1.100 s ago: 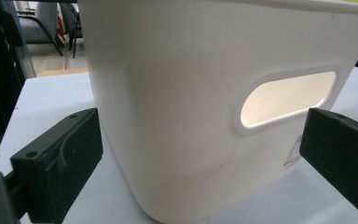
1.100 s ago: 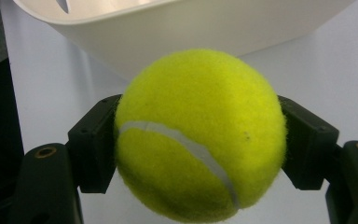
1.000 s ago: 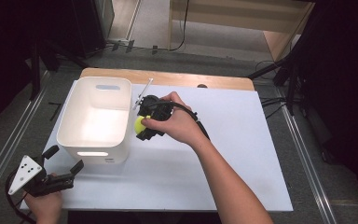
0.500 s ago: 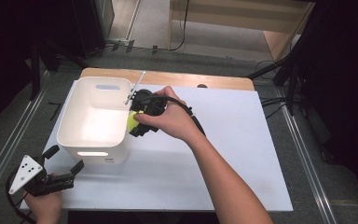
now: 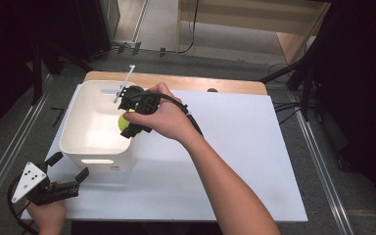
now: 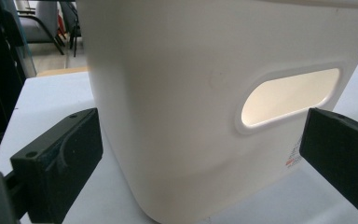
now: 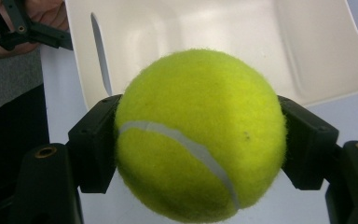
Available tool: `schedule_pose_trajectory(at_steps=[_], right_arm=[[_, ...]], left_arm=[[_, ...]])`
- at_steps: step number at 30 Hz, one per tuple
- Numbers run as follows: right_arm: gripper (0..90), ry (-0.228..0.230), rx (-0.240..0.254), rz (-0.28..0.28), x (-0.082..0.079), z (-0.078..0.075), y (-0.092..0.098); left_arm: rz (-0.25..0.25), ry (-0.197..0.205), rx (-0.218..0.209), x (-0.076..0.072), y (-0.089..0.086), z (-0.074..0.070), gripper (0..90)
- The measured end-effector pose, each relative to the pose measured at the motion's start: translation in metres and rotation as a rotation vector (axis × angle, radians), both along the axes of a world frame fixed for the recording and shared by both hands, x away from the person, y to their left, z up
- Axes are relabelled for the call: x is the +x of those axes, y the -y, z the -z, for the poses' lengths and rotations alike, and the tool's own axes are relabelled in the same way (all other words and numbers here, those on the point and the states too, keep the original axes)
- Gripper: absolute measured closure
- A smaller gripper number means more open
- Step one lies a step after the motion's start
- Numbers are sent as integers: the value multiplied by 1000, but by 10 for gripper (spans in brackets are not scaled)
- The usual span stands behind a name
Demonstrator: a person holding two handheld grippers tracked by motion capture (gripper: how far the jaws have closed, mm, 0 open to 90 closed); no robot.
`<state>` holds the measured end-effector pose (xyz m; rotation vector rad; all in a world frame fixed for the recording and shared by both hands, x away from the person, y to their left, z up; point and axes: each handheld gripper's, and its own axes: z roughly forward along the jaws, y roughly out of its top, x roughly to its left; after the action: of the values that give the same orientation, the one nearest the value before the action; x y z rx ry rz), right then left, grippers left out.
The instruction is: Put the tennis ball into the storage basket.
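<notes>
A white desk (image 5: 235, 161) stands on a grey carpeted floor (image 5: 352, 196), with a strip of bare wood (image 5: 186, 81) showing along its far edge. Metal rails (image 5: 323, 176) run along the floor on both the left and right sides. Beyond the far edge, black cables (image 5: 193, 39) trail across a paler patch of floor beside a light wooden cabinet (image 5: 254, 19). Dark stands and equipment (image 5: 362, 88) crowd the right side, and dark shapes fill the far left corner. Light falls evenly from above, brightest on the desk.
</notes>
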<state>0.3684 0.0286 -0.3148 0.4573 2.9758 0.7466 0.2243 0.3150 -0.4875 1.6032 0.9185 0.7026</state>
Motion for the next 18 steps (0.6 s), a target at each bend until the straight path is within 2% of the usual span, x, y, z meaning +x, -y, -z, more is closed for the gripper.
schedule_pose_trajectory(at_steps=[7,18], right_arm=[[237,0,-1,-26,0,8,-19],[236,30,-62,-25,-2,23,-40]], left_arm=[[3,3,-2,0,0,0,0],[10,8,-11,-1,-2,0,0]])
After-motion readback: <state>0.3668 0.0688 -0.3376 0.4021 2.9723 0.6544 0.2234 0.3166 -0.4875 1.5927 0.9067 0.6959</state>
